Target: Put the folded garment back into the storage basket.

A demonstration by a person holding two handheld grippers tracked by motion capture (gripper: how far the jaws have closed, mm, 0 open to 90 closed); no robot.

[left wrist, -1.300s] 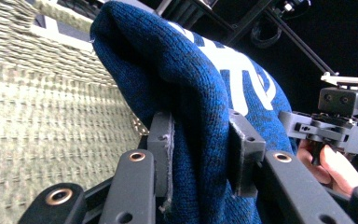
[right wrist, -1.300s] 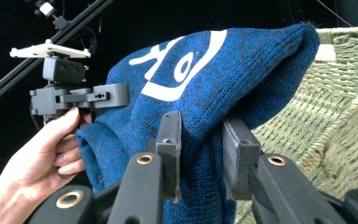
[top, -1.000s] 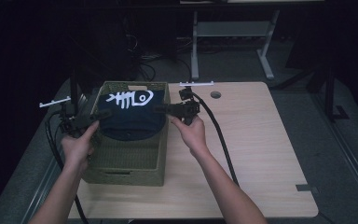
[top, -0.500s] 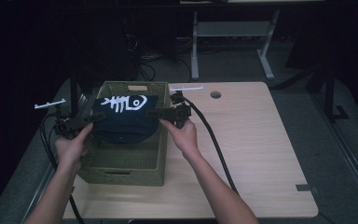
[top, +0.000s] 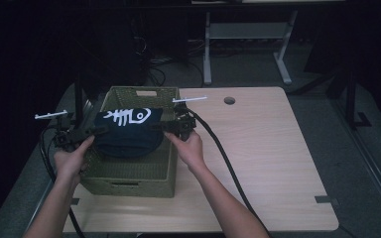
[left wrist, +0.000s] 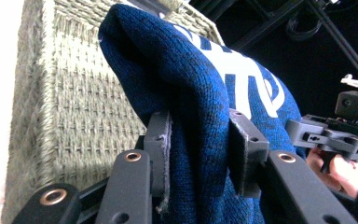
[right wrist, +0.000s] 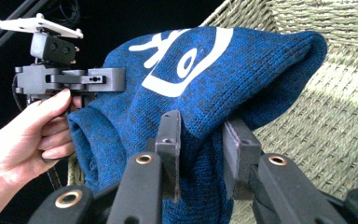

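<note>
Wooden surface point(top: 268, 163) carrying woven basket point(top: 129, 173); L claw point(top: 99, 131) & R claw point(top: 155, 127) both gripping blue knit garment point(top: 126, 131), hanging over basket.

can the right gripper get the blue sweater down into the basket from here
Probably yes. The right gripper and left gripper each pinch an end of the folded blue sweater, which hangs right above the open woven basket. Nothing visible blocks the way down.
</note>
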